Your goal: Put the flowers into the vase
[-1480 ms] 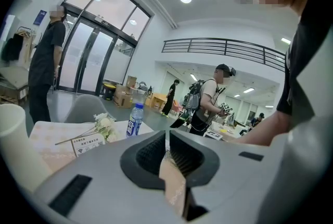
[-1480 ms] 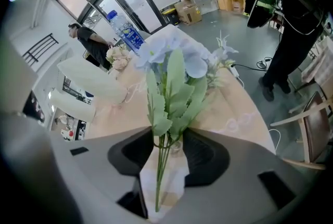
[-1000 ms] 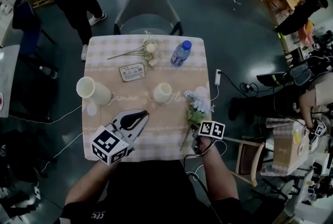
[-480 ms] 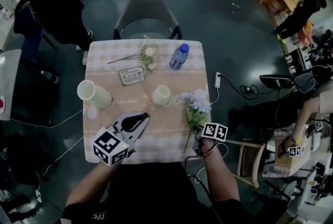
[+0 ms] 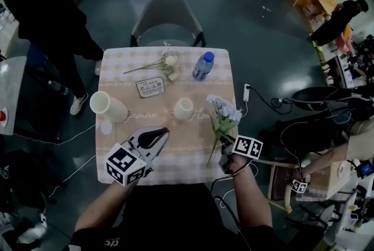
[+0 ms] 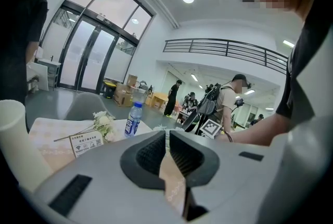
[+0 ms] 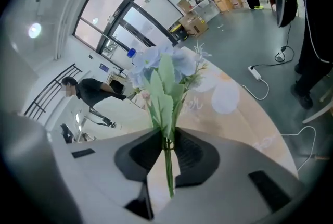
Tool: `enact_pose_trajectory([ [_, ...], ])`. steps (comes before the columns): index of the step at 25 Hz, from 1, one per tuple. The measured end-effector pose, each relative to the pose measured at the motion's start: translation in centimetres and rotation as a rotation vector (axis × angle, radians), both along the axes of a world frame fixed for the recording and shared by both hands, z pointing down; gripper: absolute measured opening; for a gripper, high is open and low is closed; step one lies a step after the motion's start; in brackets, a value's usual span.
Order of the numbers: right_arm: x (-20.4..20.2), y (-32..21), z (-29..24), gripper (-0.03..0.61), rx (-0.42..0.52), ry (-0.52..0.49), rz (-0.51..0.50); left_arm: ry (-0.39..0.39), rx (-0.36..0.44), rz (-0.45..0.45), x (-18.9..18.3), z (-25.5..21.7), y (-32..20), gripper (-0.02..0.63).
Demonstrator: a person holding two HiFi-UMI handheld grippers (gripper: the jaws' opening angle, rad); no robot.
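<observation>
A bunch of pale blue flowers (image 5: 224, 113) with green stems is off the table near its right edge, and my right gripper (image 5: 224, 145) is shut on the stems. Its jaws have just been closing on them. In the right gripper view the stems (image 7: 167, 158) run between the pads and the blue blooms (image 7: 156, 64) stand above. A tall cream vase (image 5: 107, 106) stands at the table's left, and a smaller cream cup (image 5: 183, 108) sits mid-table. White flowers (image 5: 166, 63) lie at the far side. My left gripper (image 5: 153, 136) hovers near the front left, shut and empty.
A water bottle (image 5: 203, 65) and a small card (image 5: 150, 87) are at the far side of the checked tablecloth (image 5: 187, 145). A grey chair (image 5: 166, 16) stands beyond the table. A person in black (image 5: 47, 16) stands at the far left. A power strip (image 5: 246, 92) lies on the floor at right.
My right gripper has risen and tilted up with the blue bunch, lifting it off the cloth. The left gripper has stayed where it was. The person at the far left has shifted.
</observation>
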State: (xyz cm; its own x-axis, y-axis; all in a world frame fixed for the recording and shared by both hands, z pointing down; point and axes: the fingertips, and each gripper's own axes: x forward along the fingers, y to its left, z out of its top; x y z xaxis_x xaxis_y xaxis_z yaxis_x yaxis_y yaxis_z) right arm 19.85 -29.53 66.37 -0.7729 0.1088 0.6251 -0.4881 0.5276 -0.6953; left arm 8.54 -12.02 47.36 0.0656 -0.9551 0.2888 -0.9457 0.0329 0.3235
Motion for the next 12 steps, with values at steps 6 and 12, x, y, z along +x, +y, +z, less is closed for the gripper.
enact_pose_trajectory([
  [6, -2.7, -0.3, -3.3, 0.081, 0.032, -0.074, -0.024, 0.000, 0.005, 0.003, 0.0, -0.3, 0.0, 0.014],
  [12, -4.7, -0.7, -5.3, 0.081, 0.077, -0.109, -0.054, -0.004, 0.009, -0.003, -0.3, -0.4, 0.2, 0.014],
])
